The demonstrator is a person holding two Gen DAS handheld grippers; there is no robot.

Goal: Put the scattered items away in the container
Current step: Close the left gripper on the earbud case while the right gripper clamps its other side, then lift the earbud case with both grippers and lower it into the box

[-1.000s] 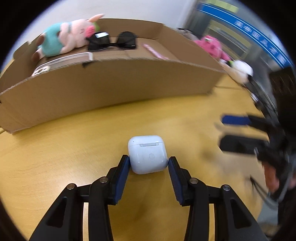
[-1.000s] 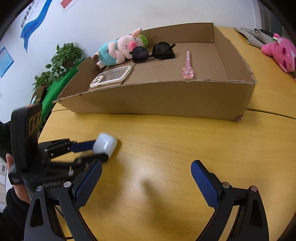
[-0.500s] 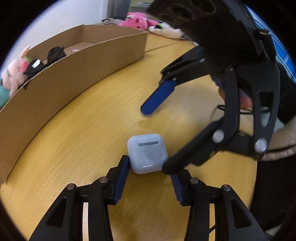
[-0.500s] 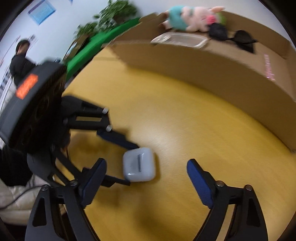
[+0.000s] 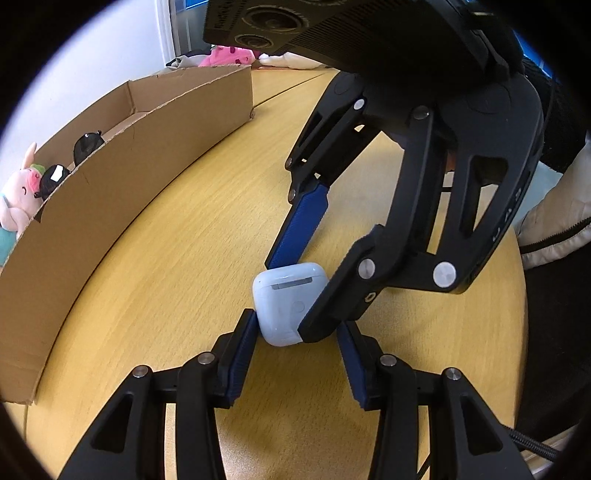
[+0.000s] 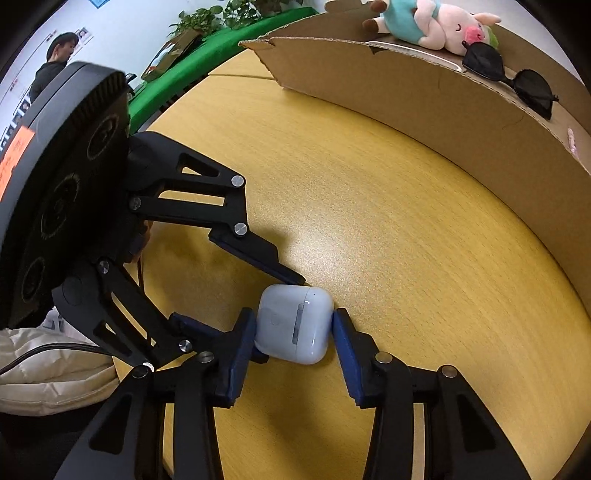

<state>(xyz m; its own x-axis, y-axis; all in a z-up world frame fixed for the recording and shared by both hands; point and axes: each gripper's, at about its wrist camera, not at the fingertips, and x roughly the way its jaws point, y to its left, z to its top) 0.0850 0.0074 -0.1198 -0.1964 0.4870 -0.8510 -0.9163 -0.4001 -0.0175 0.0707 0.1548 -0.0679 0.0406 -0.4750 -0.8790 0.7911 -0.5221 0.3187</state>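
The white rounded plastic earbud case (image 6: pixel 293 325) is clamped between the right gripper (image 6: pixel 294 338) pads – the left gripper (image 5: pixel 295 338) pads also bracket it, contact on one side hidden.

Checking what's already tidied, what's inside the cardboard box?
Inside the cardboard box: a plush pig, black sunglasses and a small pink item. Its front wall hides the remaining floor.

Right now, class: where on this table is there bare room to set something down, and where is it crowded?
Free: the bare wood of the table between the cardboard box and the earbud case. Crowded: around the case, where the left gripper and right gripper meet.
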